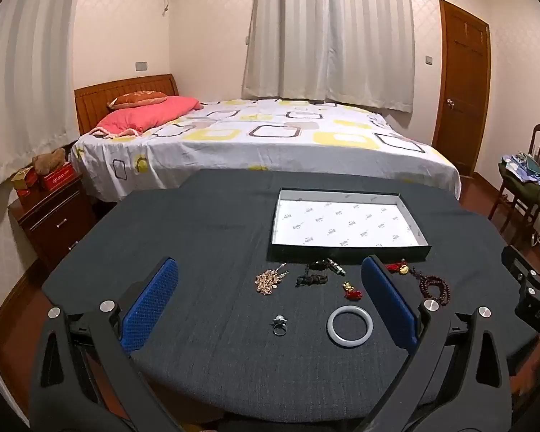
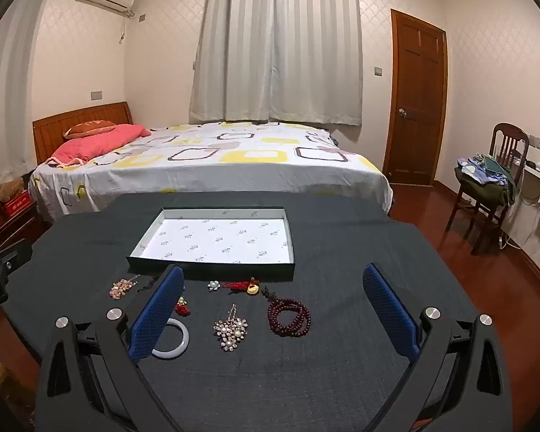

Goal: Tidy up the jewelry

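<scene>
Left wrist view: left gripper hung over the dark surface, jaws spread wide, pinching nothing. Between the blue pads lay a pearl ring, white bangle, gold chain cluster and black cord piece. Shallow open box sat just behind, white lining bare.

Right wrist view: right gripper also spread, empty. Rhinestone hairpin and dark red bead bracelet lay between its pads; bangle was partly hidden behind the left pad.
</scene>
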`<state>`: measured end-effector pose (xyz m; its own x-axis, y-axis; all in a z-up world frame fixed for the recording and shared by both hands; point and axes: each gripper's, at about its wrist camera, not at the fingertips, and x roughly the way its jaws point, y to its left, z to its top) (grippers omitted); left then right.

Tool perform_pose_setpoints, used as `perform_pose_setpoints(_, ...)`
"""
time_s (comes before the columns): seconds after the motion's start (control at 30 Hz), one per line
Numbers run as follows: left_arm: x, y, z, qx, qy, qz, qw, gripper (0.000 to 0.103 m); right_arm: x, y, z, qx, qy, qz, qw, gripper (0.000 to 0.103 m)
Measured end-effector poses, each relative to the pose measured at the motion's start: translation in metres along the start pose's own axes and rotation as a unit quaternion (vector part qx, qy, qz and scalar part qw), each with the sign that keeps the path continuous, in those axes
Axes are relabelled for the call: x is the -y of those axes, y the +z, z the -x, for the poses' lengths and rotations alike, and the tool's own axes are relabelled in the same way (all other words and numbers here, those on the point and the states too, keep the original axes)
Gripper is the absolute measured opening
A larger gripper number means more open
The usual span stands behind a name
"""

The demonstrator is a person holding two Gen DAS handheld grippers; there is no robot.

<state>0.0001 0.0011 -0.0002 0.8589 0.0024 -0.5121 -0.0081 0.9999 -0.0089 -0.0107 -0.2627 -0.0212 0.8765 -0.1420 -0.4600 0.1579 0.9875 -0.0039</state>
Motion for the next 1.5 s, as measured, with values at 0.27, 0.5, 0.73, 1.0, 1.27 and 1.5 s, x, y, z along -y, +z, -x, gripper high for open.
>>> perform_pose_setpoints(0.27, 0.006, 0.003, 0.009, 0.009, 0.008, -0.011, 0.9999, 0.099, -0.003, 0.003, 0.003, 0.004, 0.001, 0.001, 1.000, 0.097)
perform_pose_setpoints(0.5, 0.004, 0.015, 0.011, 0.007, 0.012, -0.005, 0.9999, 0.099, 0.003, 0.003, 0.005, 0.008, 0.002, 0.000, 1.000, 0.097)
perform_pose_setpoints(0.73, 0.004, 0.018, 0.014, 0.009, 0.012, -0.004, 0.9999, 0.099, -0.002, 0.017, 0.011, 0.012, 0.002, 0.000, 1.000, 0.097)
perform_pose_setpoints(1.0, 0.003, 0.015, 0.013, 0.011, 0.012, -0.003, 0.9999, 0.099, -0.002, 0.016, 0.012, 0.014, 0.002, -0.001, 1.000, 0.097)
perform_pose_setpoints(1.27, 0.003, 0.012, 0.012, 0.012, 0.012, -0.004, 0.9999, 0.099, -0.002, 0.015, 0.012, 0.017, 0.001, -0.001, 1.000, 0.097)
perform_pose_setpoints(1.5, 0.003, 0.010, 0.011, 0.012, 0.012, -0.003, 0.9999, 0.099, -0.003, 0.014, 0.012, 0.017, 0.002, -0.001, 1.000, 0.097)
